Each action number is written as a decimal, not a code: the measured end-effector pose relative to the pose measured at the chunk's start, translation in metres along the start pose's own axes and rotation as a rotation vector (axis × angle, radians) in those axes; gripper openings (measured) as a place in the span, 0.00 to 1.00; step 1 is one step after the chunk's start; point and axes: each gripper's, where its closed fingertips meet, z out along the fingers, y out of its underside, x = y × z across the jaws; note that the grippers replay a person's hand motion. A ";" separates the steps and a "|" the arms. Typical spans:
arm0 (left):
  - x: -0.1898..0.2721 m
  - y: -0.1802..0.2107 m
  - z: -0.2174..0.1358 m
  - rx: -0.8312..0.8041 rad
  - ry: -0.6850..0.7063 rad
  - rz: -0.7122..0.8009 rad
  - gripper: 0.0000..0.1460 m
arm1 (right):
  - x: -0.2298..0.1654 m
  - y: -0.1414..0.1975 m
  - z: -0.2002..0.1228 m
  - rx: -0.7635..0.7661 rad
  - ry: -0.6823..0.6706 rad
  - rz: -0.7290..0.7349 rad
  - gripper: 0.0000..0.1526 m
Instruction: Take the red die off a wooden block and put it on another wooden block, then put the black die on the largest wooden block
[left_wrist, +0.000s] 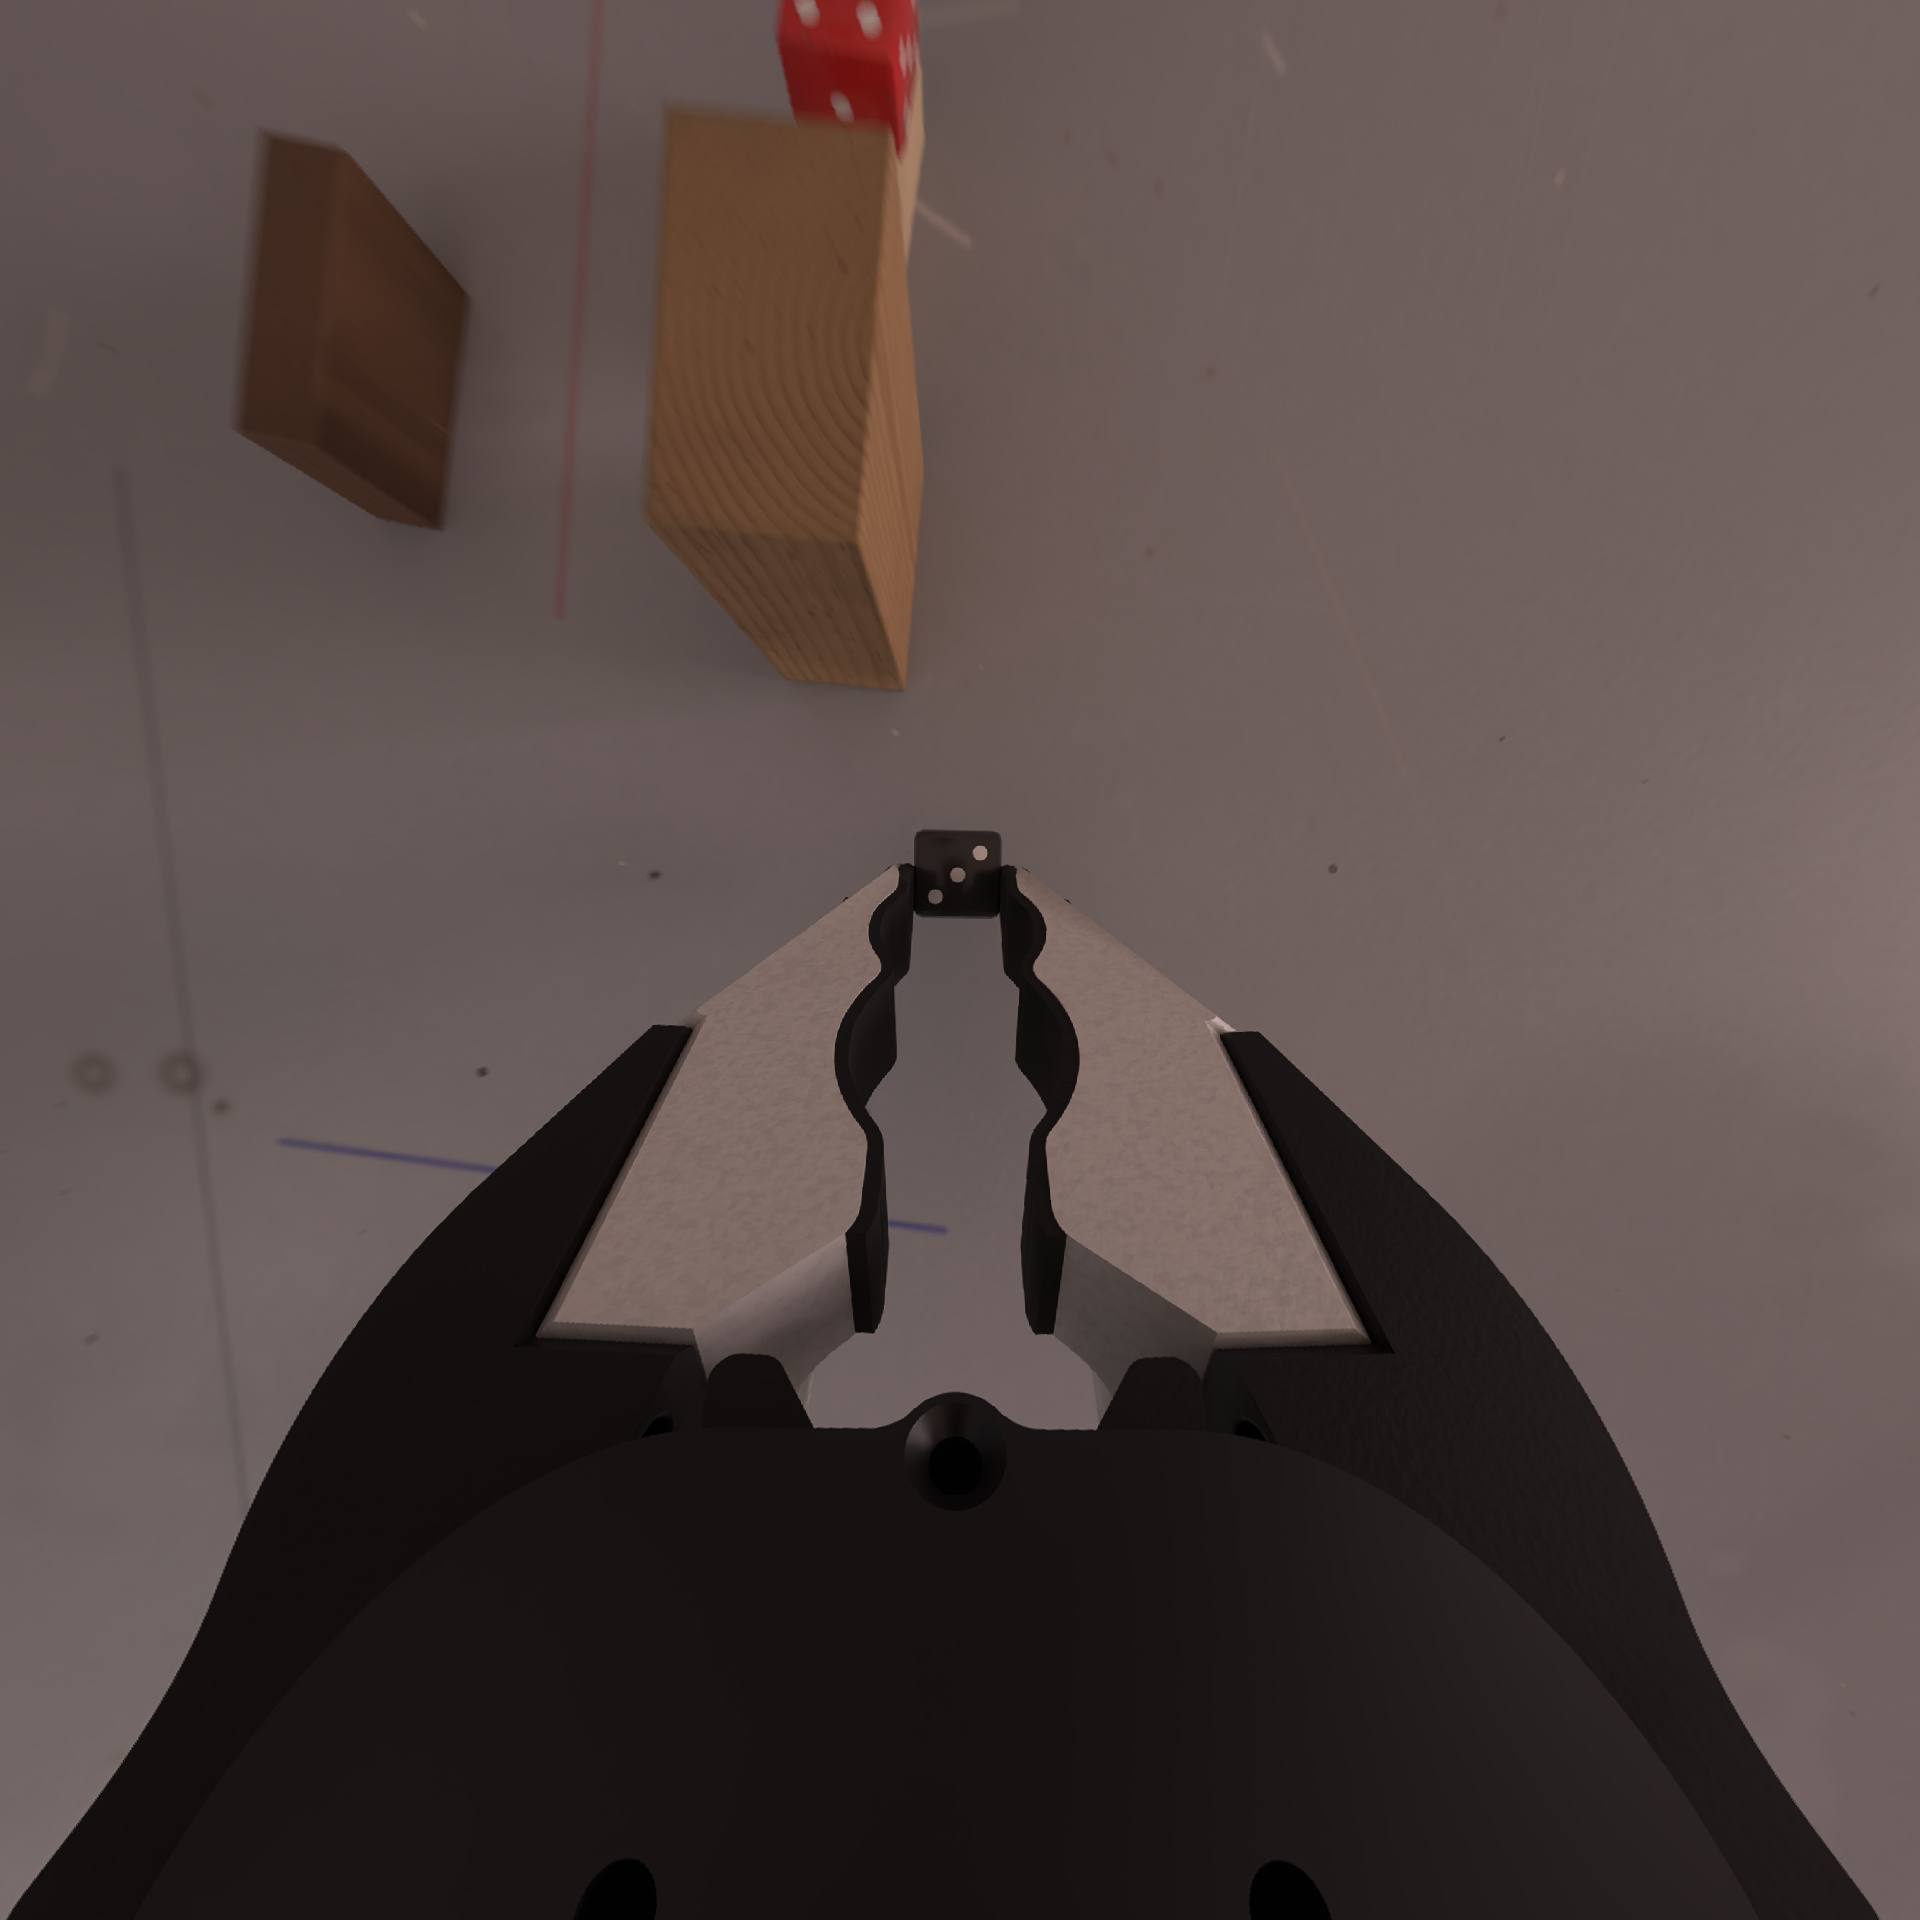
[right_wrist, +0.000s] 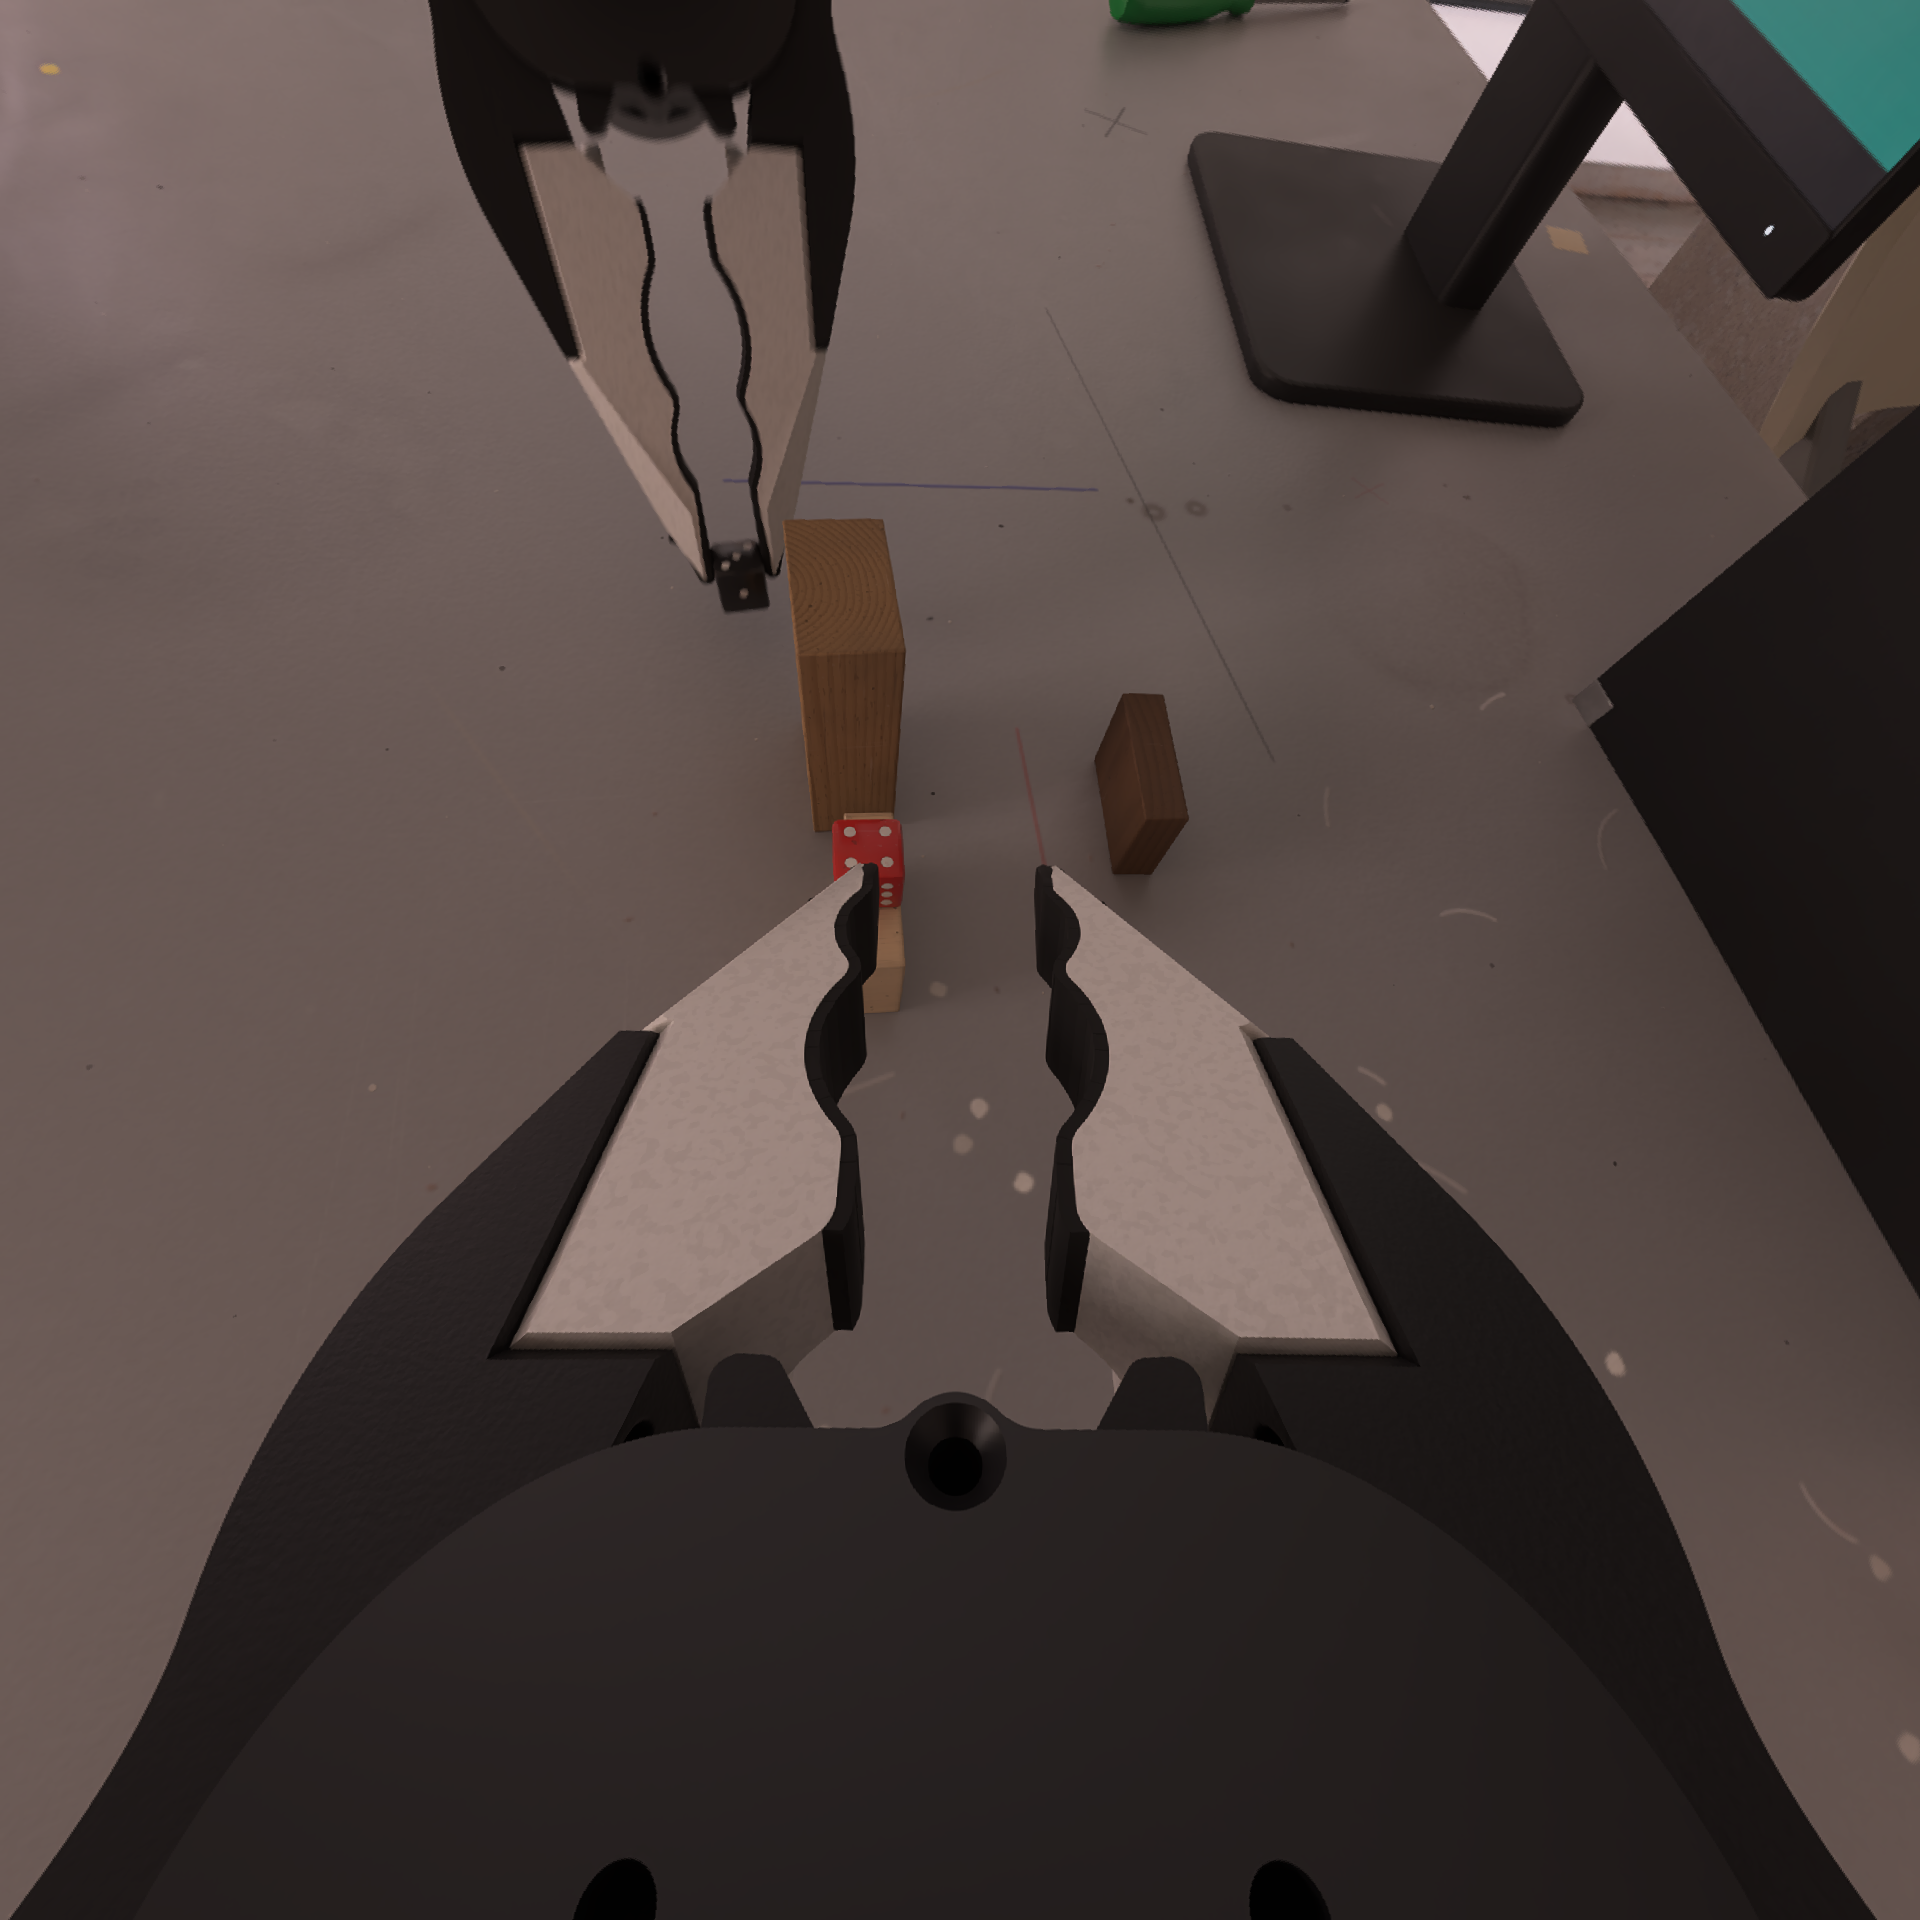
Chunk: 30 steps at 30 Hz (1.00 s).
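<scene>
Black die (left_wrist: 957, 875) pinched only at the left gripper (left_wrist: 957, 902) tips could slip free, while the right gripper (right_wrist: 954, 883) gapes empty.

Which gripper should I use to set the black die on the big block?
Left. The left gripper already pinches the black die, close beside the largest block. The right gripper is open and empty, near the red die.
</scene>
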 end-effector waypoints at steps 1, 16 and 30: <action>-0.002 -0.004 -0.007 0.009 -0.011 -0.003 0.11 | 0.000 0.000 0.000 0.000 -0.001 -0.001 0.20; -0.020 -0.092 -0.042 -0.008 -0.011 0.119 0.11 | -0.005 -0.005 -0.001 0.002 -0.011 -0.018 0.19; -0.022 -0.086 -0.024 -0.096 0.017 0.091 0.11 | -0.004 -0.006 -0.004 0.016 -0.010 -0.011 0.19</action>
